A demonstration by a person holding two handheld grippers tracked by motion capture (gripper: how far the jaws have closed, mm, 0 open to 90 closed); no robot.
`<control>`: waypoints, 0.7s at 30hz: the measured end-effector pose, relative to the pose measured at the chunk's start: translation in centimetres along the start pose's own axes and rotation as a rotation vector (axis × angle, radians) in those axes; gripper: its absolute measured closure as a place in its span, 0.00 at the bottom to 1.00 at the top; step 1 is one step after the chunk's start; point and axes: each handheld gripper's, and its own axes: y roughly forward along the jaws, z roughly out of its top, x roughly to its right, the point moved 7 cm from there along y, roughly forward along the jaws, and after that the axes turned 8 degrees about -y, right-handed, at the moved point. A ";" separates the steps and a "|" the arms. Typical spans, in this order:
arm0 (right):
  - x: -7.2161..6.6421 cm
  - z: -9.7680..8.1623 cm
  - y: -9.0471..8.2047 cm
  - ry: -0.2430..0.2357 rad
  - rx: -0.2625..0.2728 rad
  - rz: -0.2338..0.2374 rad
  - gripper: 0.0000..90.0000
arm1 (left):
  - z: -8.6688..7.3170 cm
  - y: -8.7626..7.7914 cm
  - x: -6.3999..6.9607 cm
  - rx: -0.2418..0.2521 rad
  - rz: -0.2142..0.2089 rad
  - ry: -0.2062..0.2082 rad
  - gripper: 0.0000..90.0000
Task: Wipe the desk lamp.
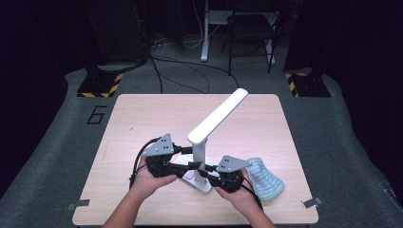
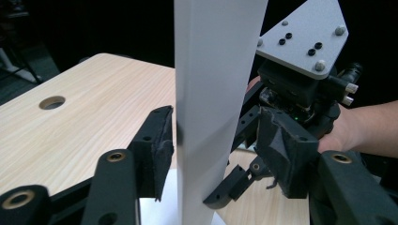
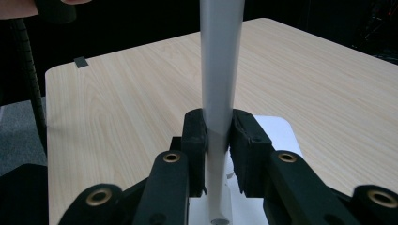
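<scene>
1. near the front edge of the wooden table [image 1: 142, 114] stands a white desk lamp [image 1: 199, 154], on its flat white base [image 1: 202, 183], between the two grippers.
2. the lamp's post is upright, and its long white head [image 1: 218, 115] slopes up and away toward the far side of the table.
3. the right gripper [image 3: 218, 140] pinches the lower part of the post: in the right gripper view both black pads press on its two sides, just above the base.
4. the left gripper [image 2: 211, 154] has its jaws spread around the same post. in the left gripper view one pad [image 2: 159, 145] is just beside the post on one side, and the other pad stays apart from it on the other side.
5. a striped blue-green cloth [image 1: 263, 178] lies on the table just beside the person's right hand [image 1: 242, 194].
6. the person's left hand [image 1: 149, 178] holds the left gripper from the near side.
</scene>
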 end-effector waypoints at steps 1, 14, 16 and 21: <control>0.0 0.0 -0.1 -0.003 0.003 0.000 0.84 | 0.1 0.1 0.0 -0.001 0.003 0.008 0.55; 0.4 -0.2 -0.4 -0.020 -0.003 0.041 0.84 | 0.2 0.1 0.0 -0.016 0.041 0.012 0.69; 0.5 -0.2 -0.3 -0.003 -0.001 0.040 0.83 | 0.2 0.1 -0.1 -0.019 0.037 0.012 0.71; 0.6 -0.6 -0.4 0.030 -0.015 0.007 0.76 | 0.2 0.2 0.0 -0.023 0.035 0.009 0.75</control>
